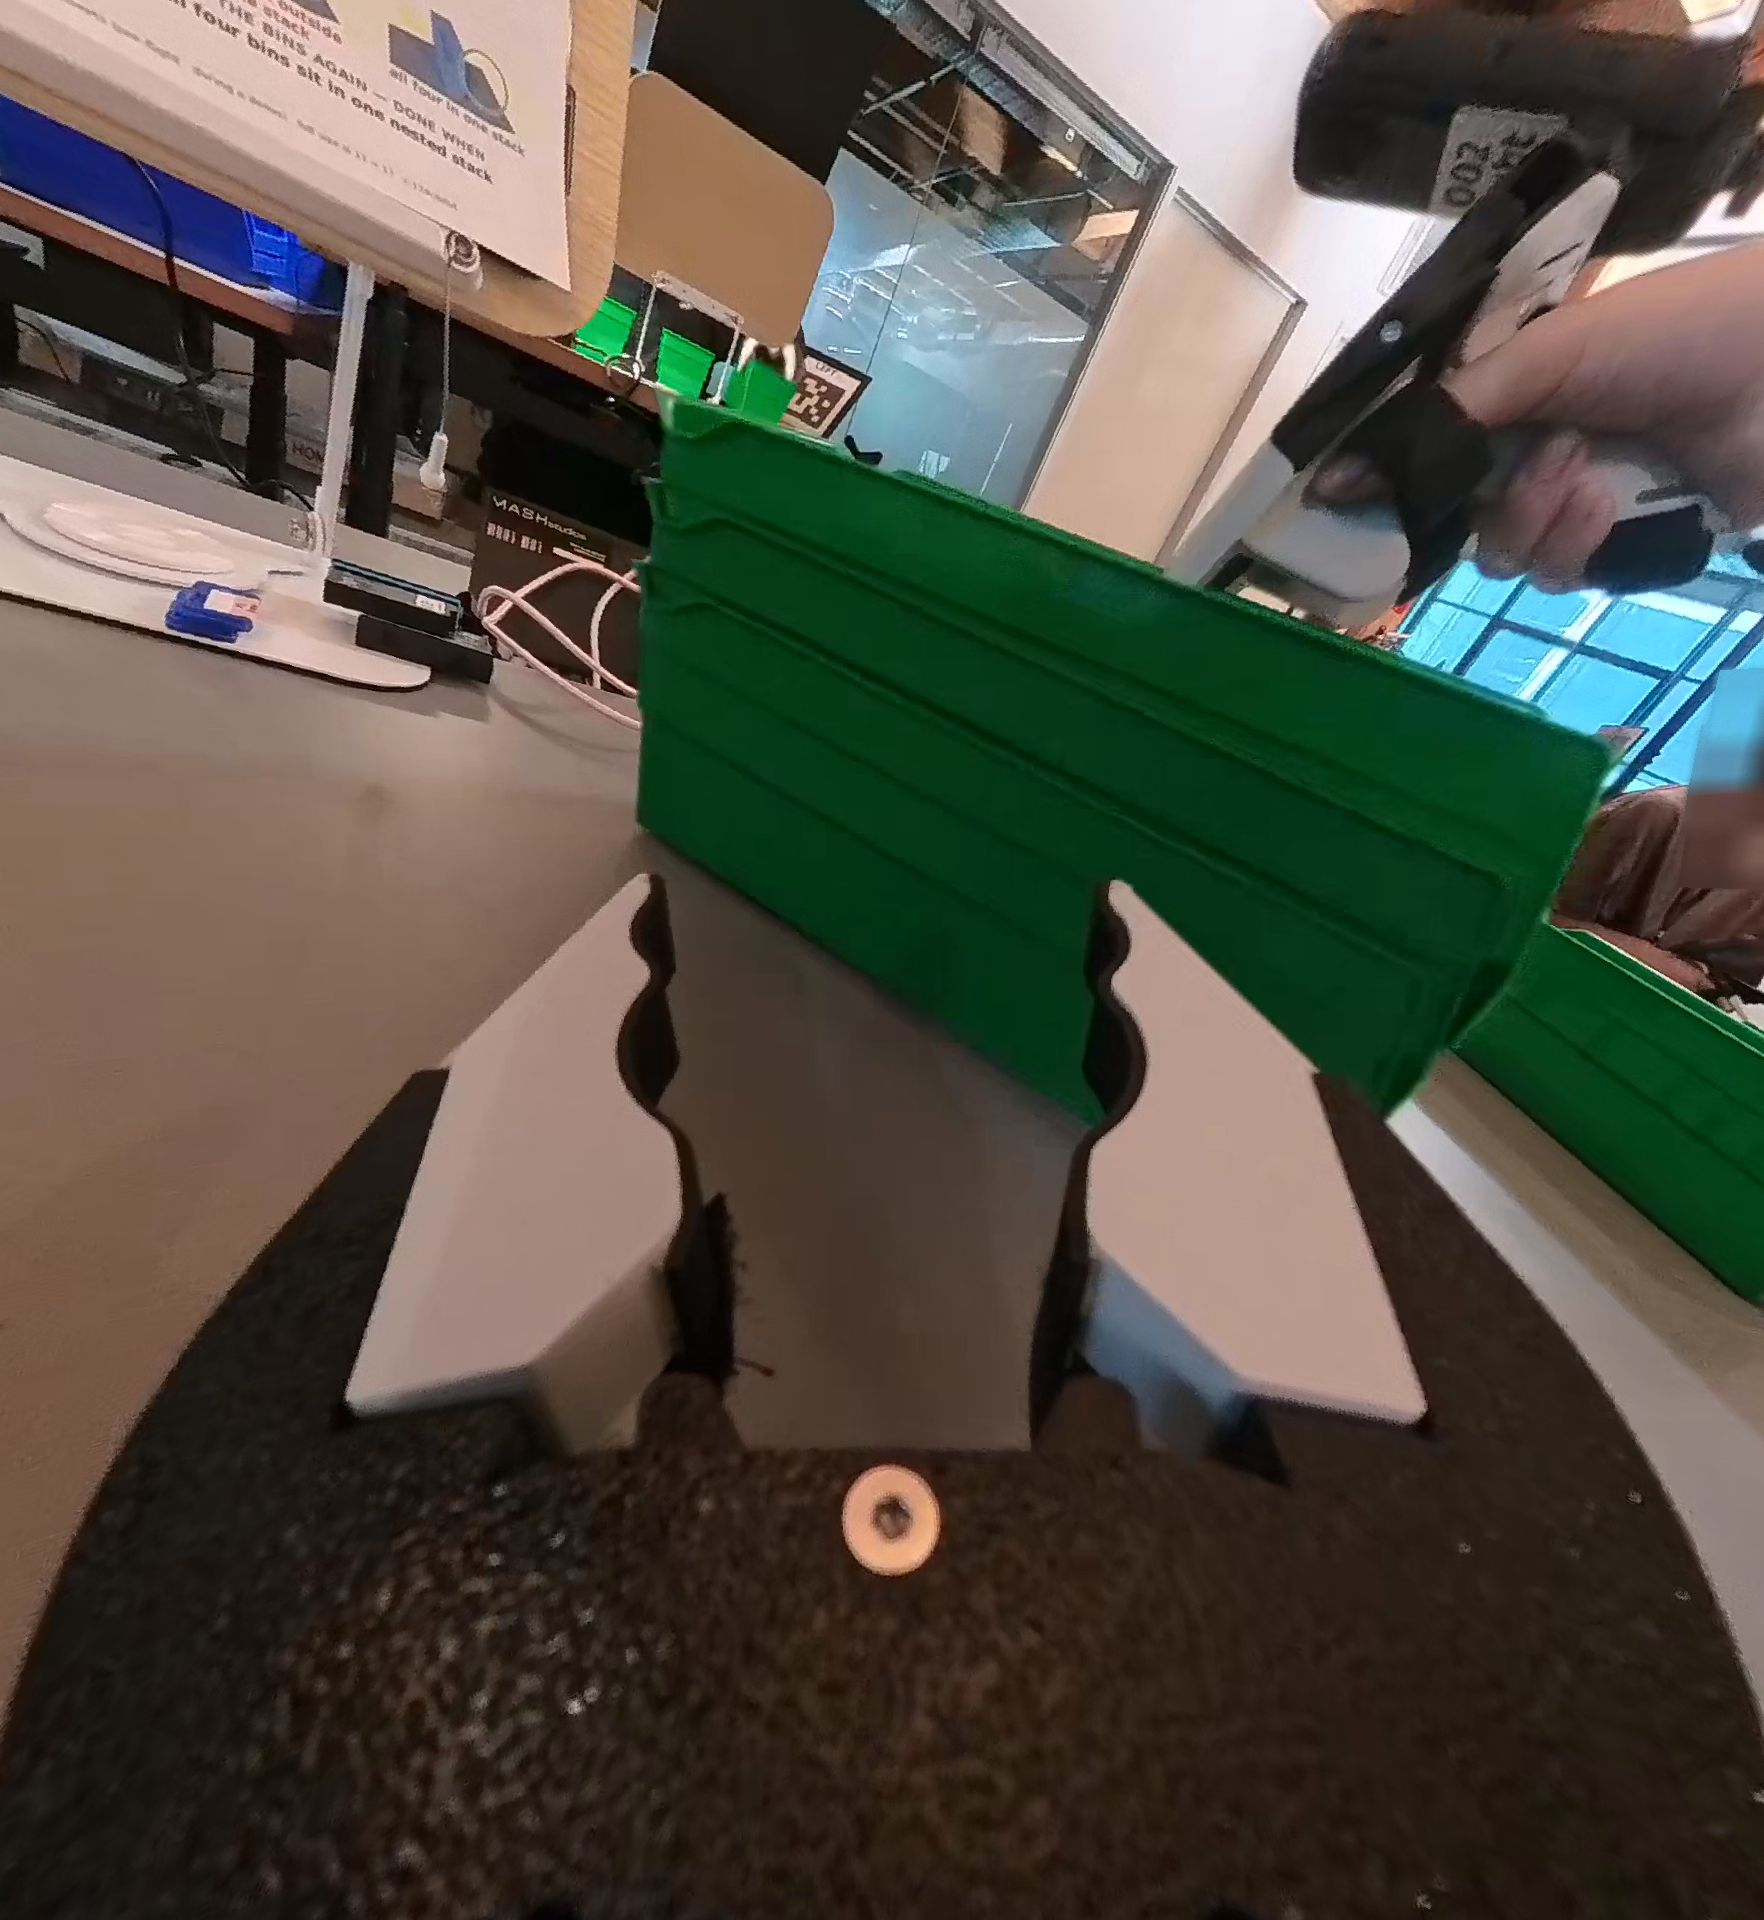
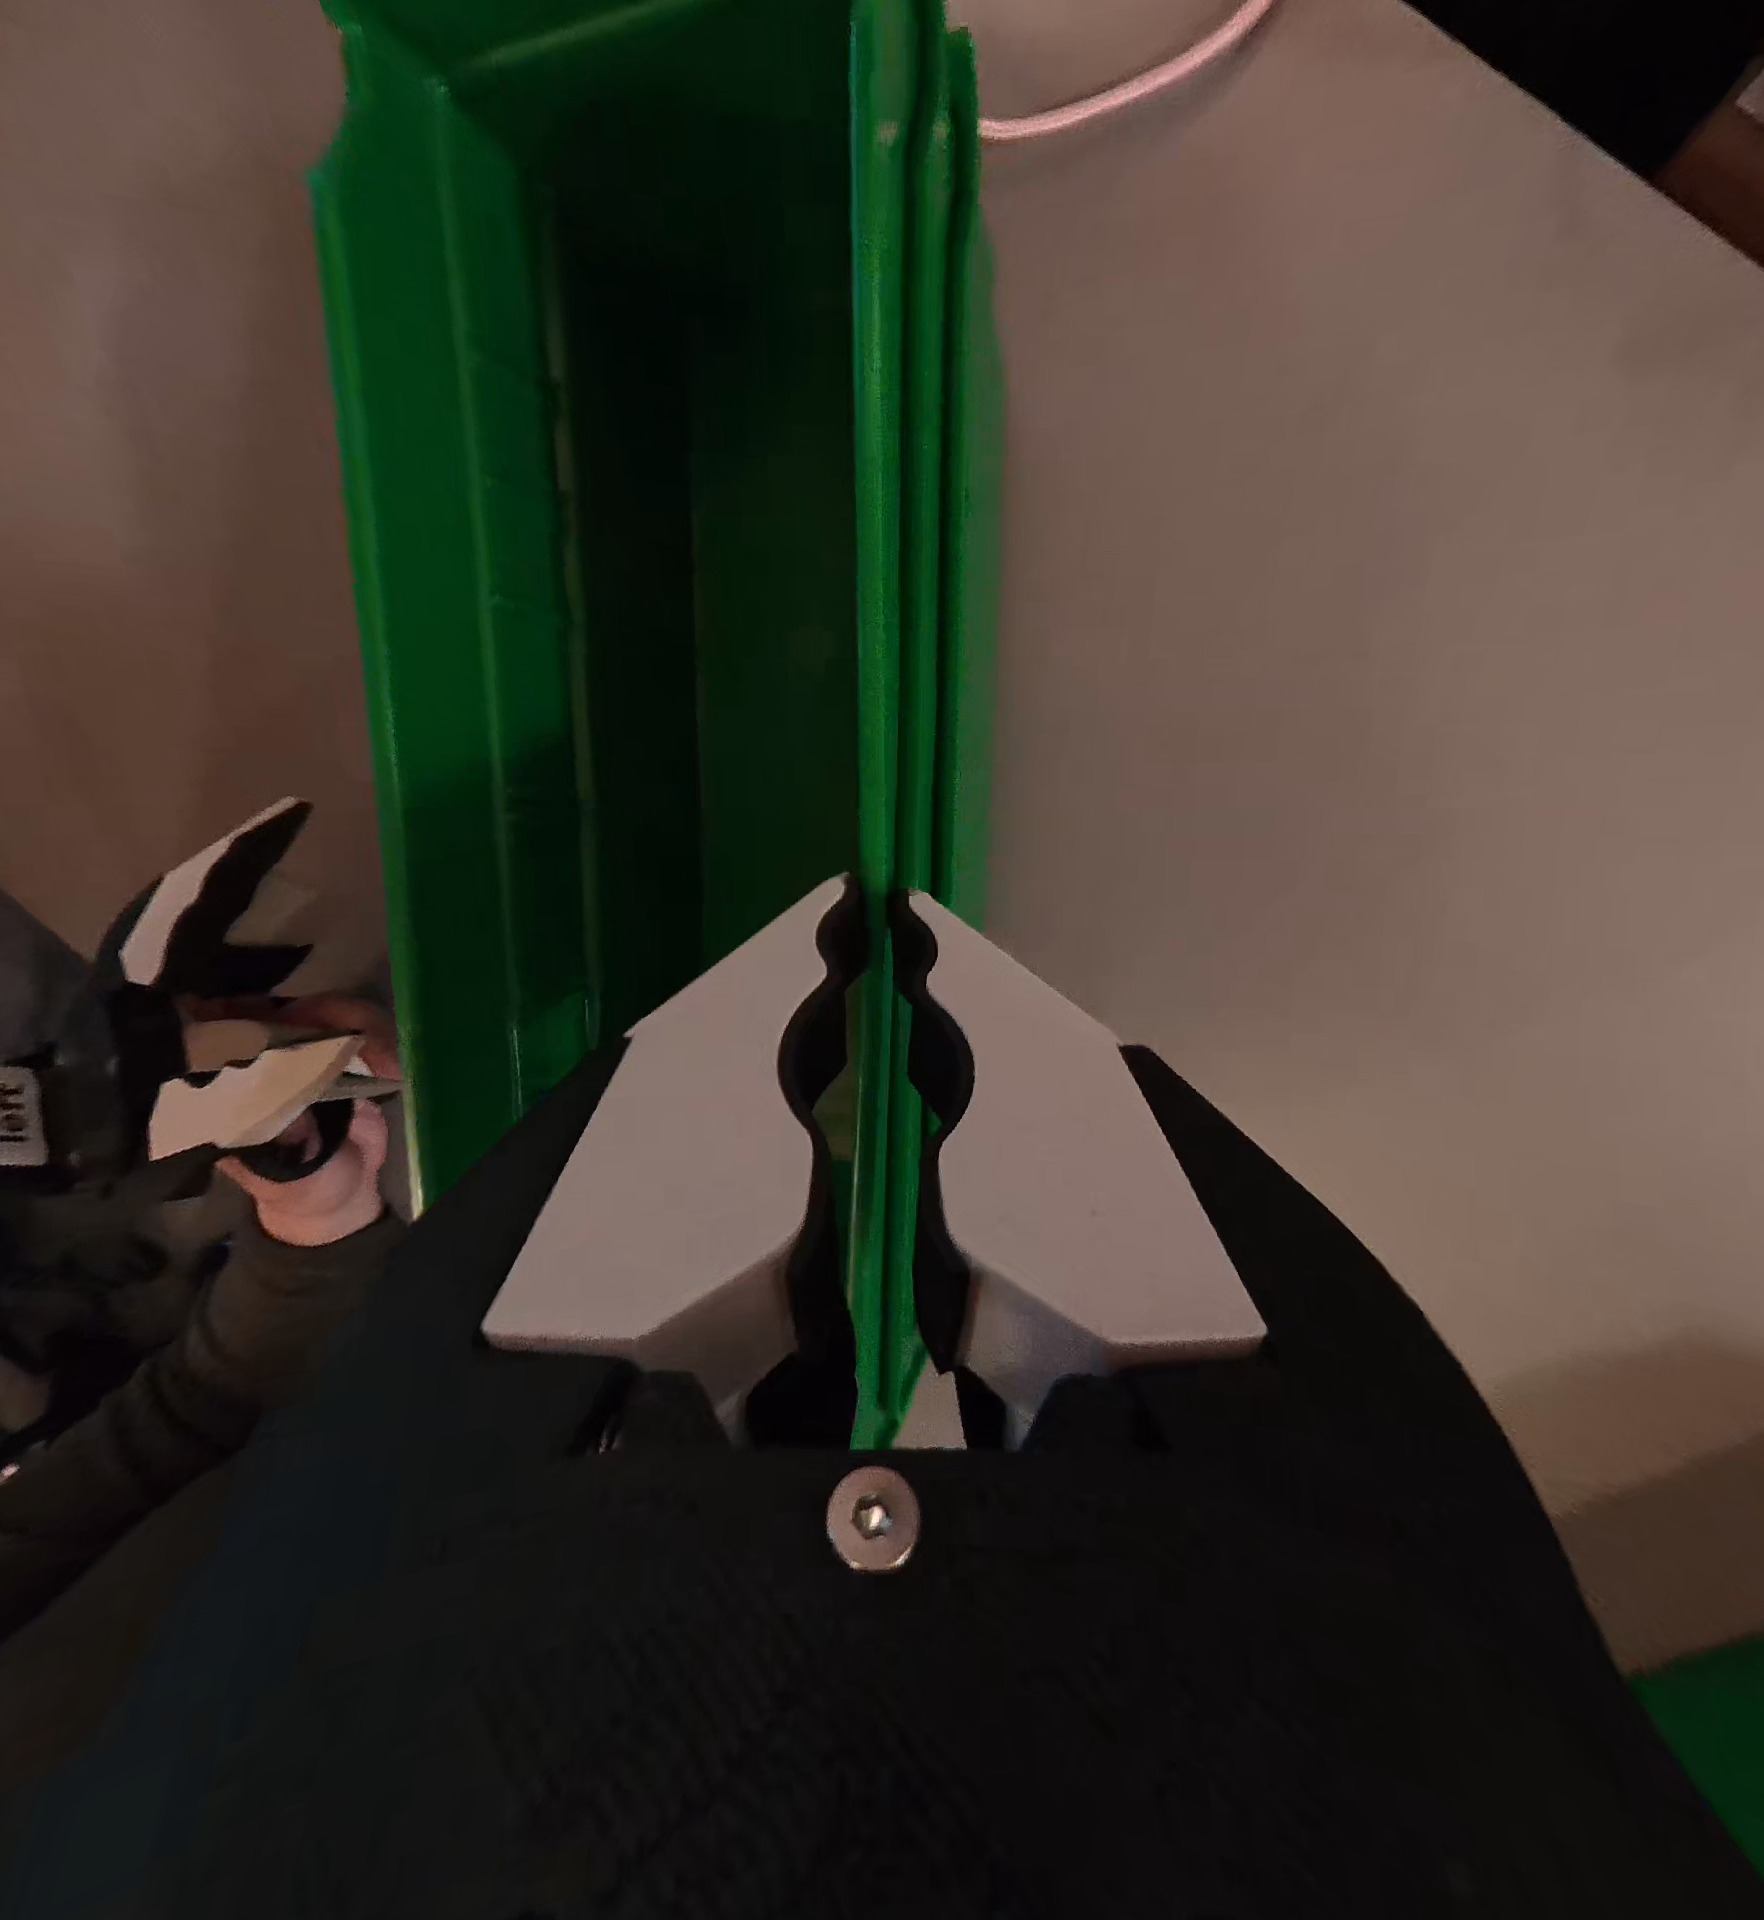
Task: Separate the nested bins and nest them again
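Claw fingers frame both views. The left claw (image 1: 883,894) hangs wide and empty, low over the grey table (image 1: 234,935), just short of the bins' (image 1: 1065,748) long side. The right claw (image 2: 873,894) comes down from above, pinched narrow on the rim (image 2: 899,520) of one long wall, with two or three wall edges caught between its pads.

The bins stand as one nested green stack on the table. Its side shows about four stepped rims, so probably four bins (the lowest lines blur together). Judging by the thin walls, the plastic is light, smooth and fairly stiff, likely to flex a little when pinched and to slip if held loosely. The raised rim looks the best place to take hold, near a corner where the wall bends least. Nested shells may cling, so one claw may need to steady the lower bins.

Farther off lie a second green stack (image 1: 1688,1122) at the right and one pink cable (image 2: 1096,104) beyond the bins.
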### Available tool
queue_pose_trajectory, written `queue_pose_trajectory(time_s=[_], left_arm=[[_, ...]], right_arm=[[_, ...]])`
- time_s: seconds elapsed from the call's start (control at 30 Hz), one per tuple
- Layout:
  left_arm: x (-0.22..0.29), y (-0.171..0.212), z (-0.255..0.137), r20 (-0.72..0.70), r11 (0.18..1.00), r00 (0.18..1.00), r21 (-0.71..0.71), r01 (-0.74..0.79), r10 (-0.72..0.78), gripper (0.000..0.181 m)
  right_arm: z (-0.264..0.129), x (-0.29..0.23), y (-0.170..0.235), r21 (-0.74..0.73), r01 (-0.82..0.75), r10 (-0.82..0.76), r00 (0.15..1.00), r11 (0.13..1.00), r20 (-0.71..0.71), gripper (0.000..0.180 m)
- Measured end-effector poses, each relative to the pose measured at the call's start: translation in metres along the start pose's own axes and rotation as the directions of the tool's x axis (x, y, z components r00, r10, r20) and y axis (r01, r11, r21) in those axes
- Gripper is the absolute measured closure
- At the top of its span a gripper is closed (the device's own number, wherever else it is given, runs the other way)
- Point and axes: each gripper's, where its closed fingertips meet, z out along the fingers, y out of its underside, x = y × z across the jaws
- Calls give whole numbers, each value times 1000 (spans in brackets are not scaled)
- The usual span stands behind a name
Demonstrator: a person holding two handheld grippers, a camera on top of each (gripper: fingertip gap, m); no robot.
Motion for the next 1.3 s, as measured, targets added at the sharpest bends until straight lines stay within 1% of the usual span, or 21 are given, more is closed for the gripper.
queue_pose_trajectory(time_s=[0.1, 0.2, 0.23, 0.37, 0.4, 0.53, 0.73, 0.77, 0.83, 0.9, 0.93, 0.97, 1.03, 1.07, 1.17, 1.2, 1.23, 1.3], left_arm=[[-2, -2, -1, 13, 1000, 1000, 15, 6, -6, 100], [-10, -9, -6, 62, 998, 998, 58, 2, -5, 95], [-13, -11, -7, 74, 998, 997, 68, 4, -10, 95], [-16, -15, -10, 80, 995, 996, 93, 23, -31, 94], [-16, -15, -10, 79, 995, 996, 96, 27, -35, 94], [-17, -13, -9, 75, 995, 996, 88, 38, -45, 95], [-16, -12, -8, 67, 996, 996, 79, 45, -51, 95], [-16, -11, -8, 65, 996, 996, 78, 48, -53, 95], [-16, -10, -7, 62, 996, 997, 73, 51, -56, 95], [-16, -10, -7, 62, 996, 997, 70, 51, -55, 96], [-16, -10, -7, 62, 996, 997, 68, 50, -55, 96], [-15, -9, -6, 62, 996, 997, 67, 50, -54, 96], [-15, -9, -6, 62, 997, 997, 66, 49, -53, 96], [-15, -9, -6, 62, 997, 997, 67, 49, -54, 96], [-16, -9, -7, 62, 996, 996, 70, 54, -59, 96], [-16, -10, -7, 60, 996, 996, 71, 57, -62, 96], [-16, -10, -7, 59, 996, 996, 72, 60, -65, 96], [-16, -10, -7, 58, 995, 996, 73, 64, -69, 96]], right_arm=[[10, -13, 0, -1, 23, -23, 999, 1000, 46, 176], [17, -29, -8, 24, 68, -69, 996, 997, 63, 176], [19, -33, -10, 25, 99, -100, 993, 995, 57, 177], [24, -45, -19, 0, 260, -260, 964, 966, -51, 177], [23, -49, -21, -4, 281, -281, 958, 960, -56, 177], [21, -57, -25, -25, 324, -325, 942, 946, -78, 178], [21, -51, -29, 5, 359, -356, 928, 933, -105, 177], [20, -49, -32, 23, 369, -363, 924, 929, -123, 169], [12, -52, -40, 82, 398, -386, 914, 914, -127, 134], [3, -59, -44, 115, 421, -410, 906, 900, -108, 81], [1, -63, -43, 115, 430, -421, 902, 896, -90, 60], [0, -67, -39, 103, 440, -434, 898, 892, -70, 44], [5, -76, -28, 60, 466, -465, 885, 883, -32, 25], [11, -78, -23, 31, 479, -478, 878, 877, -27, 20], [31, -72, -14, -65, 518, -522, 848, 853, -93, 21], [37, -69, -12, -102, 523, -532, 839, 846, -113, 26], [42, -67, -9, -140, 525, -541, 832, 839, -124, 35], [47, -71, -5, -182, 544, -566, 819, 819, -98, 56]])
